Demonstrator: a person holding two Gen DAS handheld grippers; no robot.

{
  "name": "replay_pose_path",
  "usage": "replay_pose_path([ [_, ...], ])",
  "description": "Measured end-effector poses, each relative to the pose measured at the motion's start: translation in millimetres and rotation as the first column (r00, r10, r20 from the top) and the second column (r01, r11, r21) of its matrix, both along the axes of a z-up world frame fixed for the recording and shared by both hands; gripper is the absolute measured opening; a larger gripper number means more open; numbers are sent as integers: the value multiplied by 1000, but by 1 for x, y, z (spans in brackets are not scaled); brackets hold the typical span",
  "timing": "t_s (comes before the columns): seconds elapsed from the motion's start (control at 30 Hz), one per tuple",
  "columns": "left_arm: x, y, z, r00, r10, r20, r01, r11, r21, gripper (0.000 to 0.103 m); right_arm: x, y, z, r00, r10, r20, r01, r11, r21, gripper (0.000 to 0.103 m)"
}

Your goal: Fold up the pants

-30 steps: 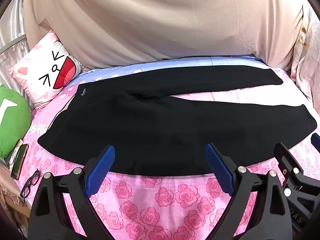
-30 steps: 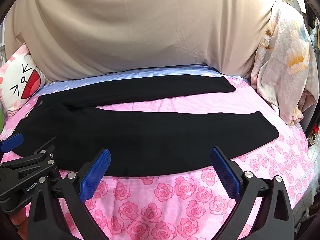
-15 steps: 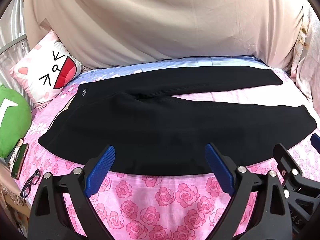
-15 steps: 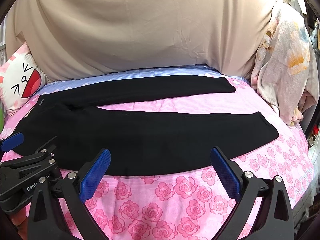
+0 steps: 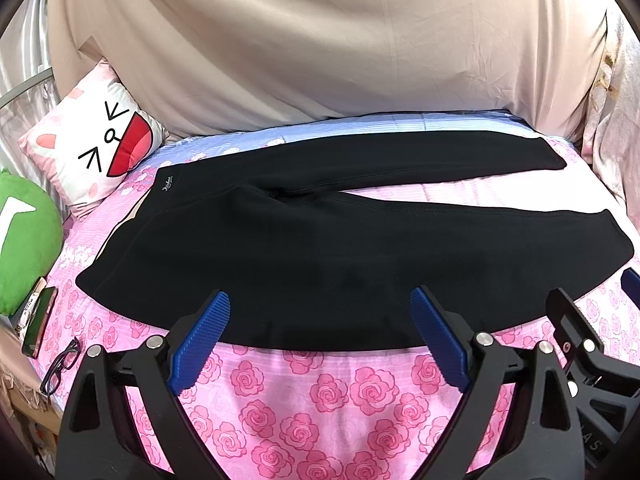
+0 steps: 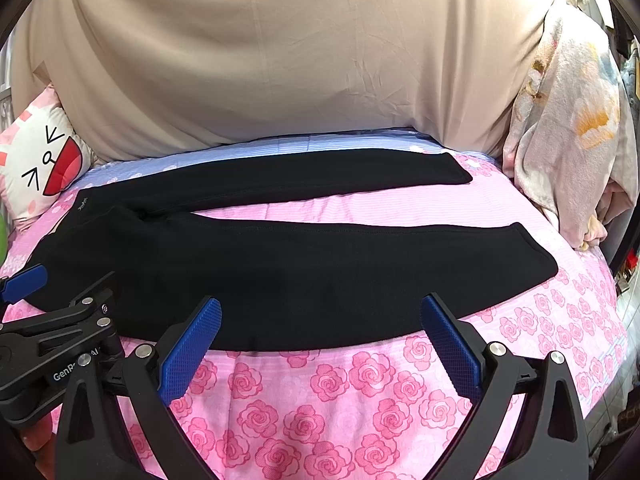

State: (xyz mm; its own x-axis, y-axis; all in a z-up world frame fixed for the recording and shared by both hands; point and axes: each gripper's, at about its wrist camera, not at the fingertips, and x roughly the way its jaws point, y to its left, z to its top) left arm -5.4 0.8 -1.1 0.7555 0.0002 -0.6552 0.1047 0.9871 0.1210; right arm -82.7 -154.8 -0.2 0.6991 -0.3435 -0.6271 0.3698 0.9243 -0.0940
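Bed with pink rose sheet, beige drape behind. One pair of black pants spread flat across bed, waistband left, two legs splayed right in a narrow V, nothing folded yet. Two hand-held grippers: left hand-held gripper and right hand-held gripper, each with jaws wide apart, empty, poised just short of near leg's edge. Likely faults: pinching sheet along with cloth at that edge; catching only one layer, so leg sags; uneven lift by the two, so legs land askew. Also counted: one cat-face pillow, one green cushion, one phone, one pair of glasses, one floral blanket at right.
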Motion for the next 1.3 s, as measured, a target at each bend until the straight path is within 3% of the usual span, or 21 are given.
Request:
replay_pose_path([
  [1.3, 6, 0, -4, 1000, 4, -12, -4, 1000, 10, 90, 7, -5, -7, 1000, -3, -17, 4, 1000, 13, 98],
])
